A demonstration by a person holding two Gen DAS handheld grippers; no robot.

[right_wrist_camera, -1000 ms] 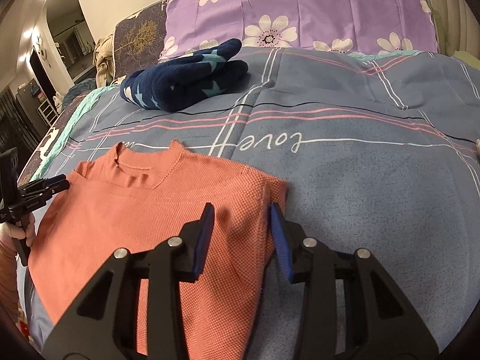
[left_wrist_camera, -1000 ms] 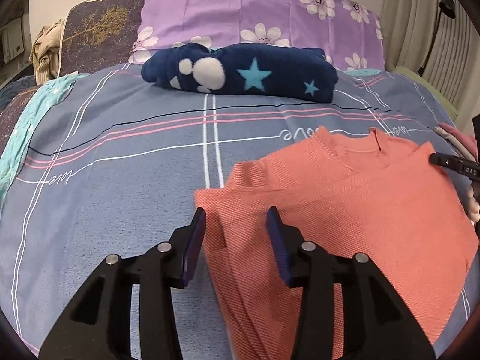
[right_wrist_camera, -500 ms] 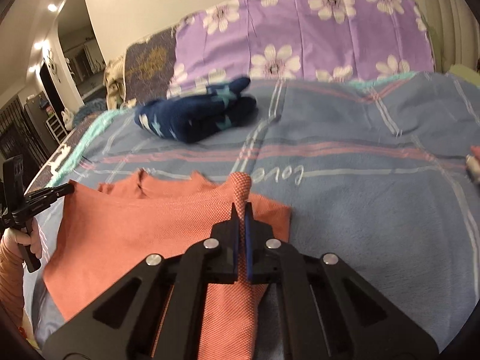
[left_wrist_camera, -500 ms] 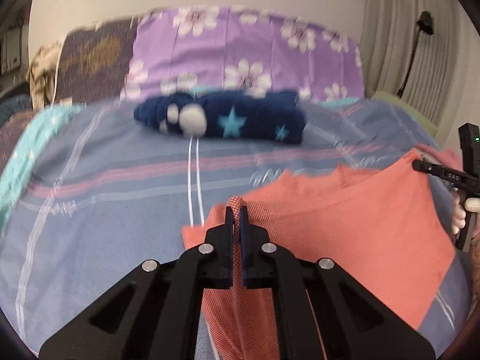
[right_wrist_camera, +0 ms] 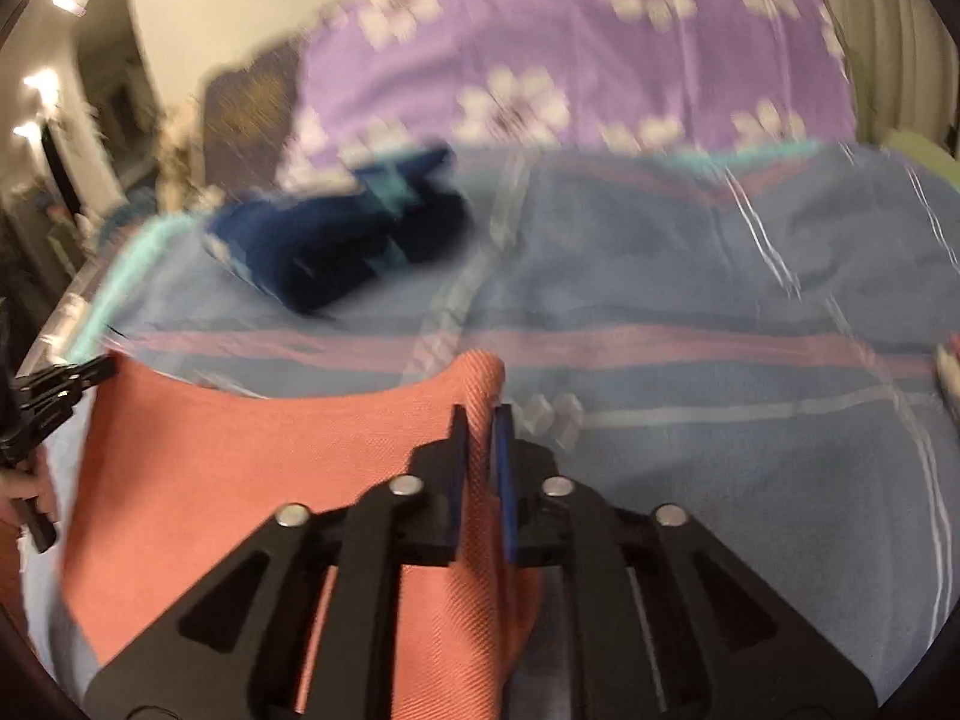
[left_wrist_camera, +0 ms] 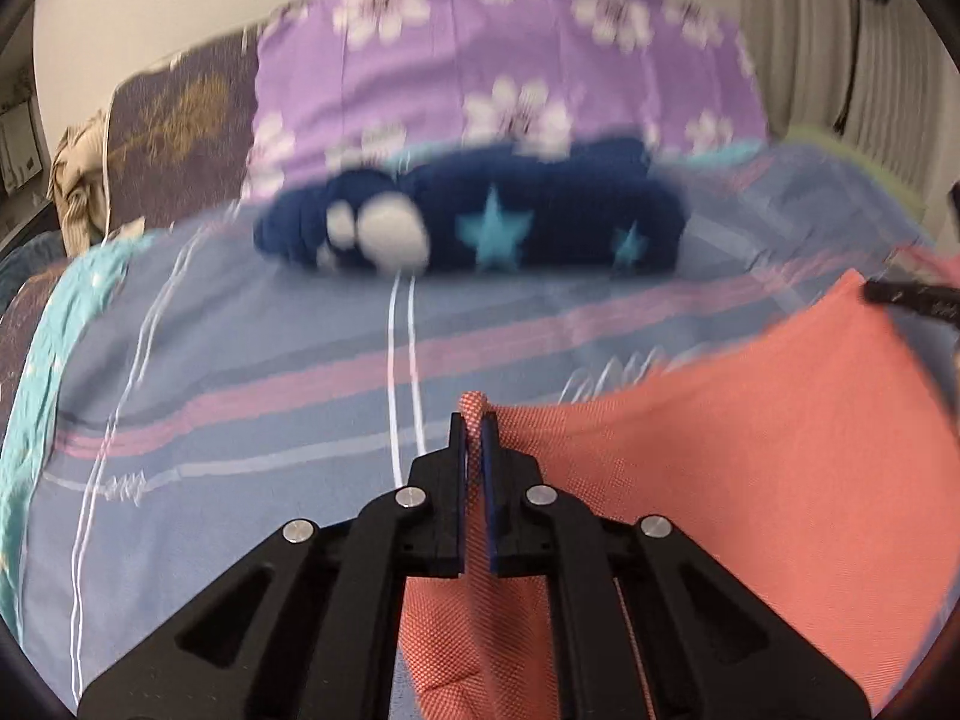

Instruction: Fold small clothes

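Observation:
An orange-pink knit shirt (left_wrist_camera: 750, 450) lies on the blue striped bed sheet (left_wrist_camera: 240, 390). My left gripper (left_wrist_camera: 474, 420) is shut on a pinched fold at the shirt's left edge and holds it up off the bed. In the right wrist view the same shirt (right_wrist_camera: 240, 450) spreads to the left. My right gripper (right_wrist_camera: 480, 414) has a thicker fold of the shirt's right edge between its blue pads; its jaws are opening slightly while the pads still press the cloth. Each view shows the other gripper at the far edge: the right gripper (left_wrist_camera: 912, 297) and the left gripper (right_wrist_camera: 54, 384).
A rolled navy garment with stars (left_wrist_camera: 510, 228) lies toward the head of the bed, in front of a purple flowered pillow (left_wrist_camera: 510, 60). It shows blurred in the right wrist view too (right_wrist_camera: 348, 246). A hand (right_wrist_camera: 24, 486) grips the left gripper's handle.
Both grippers went from open over the shirt's edges to shut on pinched folds. They then lifted the folds and carried them toward the head of the bed.

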